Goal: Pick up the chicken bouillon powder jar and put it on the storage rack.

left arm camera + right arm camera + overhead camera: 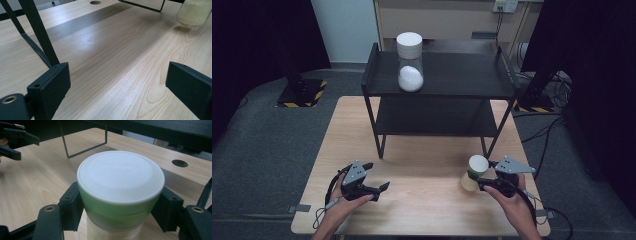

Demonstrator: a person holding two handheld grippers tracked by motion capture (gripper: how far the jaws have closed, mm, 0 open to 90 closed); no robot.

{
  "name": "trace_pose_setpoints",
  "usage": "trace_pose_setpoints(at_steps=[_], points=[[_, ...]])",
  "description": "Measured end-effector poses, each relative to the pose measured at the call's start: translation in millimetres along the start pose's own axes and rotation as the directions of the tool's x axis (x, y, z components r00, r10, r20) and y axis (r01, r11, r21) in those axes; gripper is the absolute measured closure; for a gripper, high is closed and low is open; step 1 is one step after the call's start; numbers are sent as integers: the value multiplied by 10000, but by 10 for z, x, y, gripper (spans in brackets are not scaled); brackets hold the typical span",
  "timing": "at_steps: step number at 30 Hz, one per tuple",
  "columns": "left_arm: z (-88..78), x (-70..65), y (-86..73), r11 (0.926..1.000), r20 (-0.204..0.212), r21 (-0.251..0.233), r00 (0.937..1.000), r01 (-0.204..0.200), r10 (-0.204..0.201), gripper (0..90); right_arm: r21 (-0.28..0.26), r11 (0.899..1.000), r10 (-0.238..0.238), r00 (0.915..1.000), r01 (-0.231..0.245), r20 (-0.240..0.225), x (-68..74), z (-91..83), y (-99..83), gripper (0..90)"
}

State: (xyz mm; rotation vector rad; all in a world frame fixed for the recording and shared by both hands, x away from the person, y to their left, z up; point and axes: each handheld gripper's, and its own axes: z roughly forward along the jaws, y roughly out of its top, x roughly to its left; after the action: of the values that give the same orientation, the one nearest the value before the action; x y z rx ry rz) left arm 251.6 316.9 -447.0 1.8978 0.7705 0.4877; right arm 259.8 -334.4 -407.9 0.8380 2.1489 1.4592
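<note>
A light wooden table (422, 200) carries a black two-tier shelf rack (447, 80) at its far half, and on the rack's top tier, toward the left, stands a clear jar (410, 62) with a tall white lid, upright, its lower part filled with a white powdery mass. Nearer the person, at the right of the table, the right gripper (486, 179) is clamped on a smaller jar (474, 172); in the right gripper view its two black jaws press from either side on the green band just under the jar's white lid (120, 173), so the grip is tight and around the cap, not the body. Below the band the jar's clear wall shows a pale yellowish, grainy filling. In the high view this jar leans, its lid tipped toward the rack and its base toward the table edge; whether the base touches the wood cannot be told there. The left gripper (374, 177) rests low over the table at the left, well apart from the jar, held in the person's left hand (343, 202); in the left gripper view its jaws stand wide with bare wood between them and nothing held, a rack leg just beyond the left jaw and the jar's yellowish bottom (194, 12) far off at the upper right.
</note>
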Motion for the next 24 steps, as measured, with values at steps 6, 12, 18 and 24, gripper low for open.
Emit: trace_pose_setpoints(at_steps=[6, 12, 18, 24], points=[[13, 1, 6, 10000, 50, 94, 10000, 1, -1, 45, -15, 10000, -82, 9996, 81, -280, -34, -98, 104, 345], [22, -10, 19, 9999, 98, 139, 9999, -69, 68, 45, 70, 9997, -236, 9984, 239, -513, -57, -178, 219, 345], [24, -5, 20, 9998, 134, 178, 9999, -82, 79, 44, 74, 9995, -307, 9972, 313, -678, -75, -239, 320, 345], [34, 13, 7, 9998, 129, 211, 9999, -54, 52, 44, 49, 9991, -407, 9970, 411, -658, -86, -302, 455, 345]])
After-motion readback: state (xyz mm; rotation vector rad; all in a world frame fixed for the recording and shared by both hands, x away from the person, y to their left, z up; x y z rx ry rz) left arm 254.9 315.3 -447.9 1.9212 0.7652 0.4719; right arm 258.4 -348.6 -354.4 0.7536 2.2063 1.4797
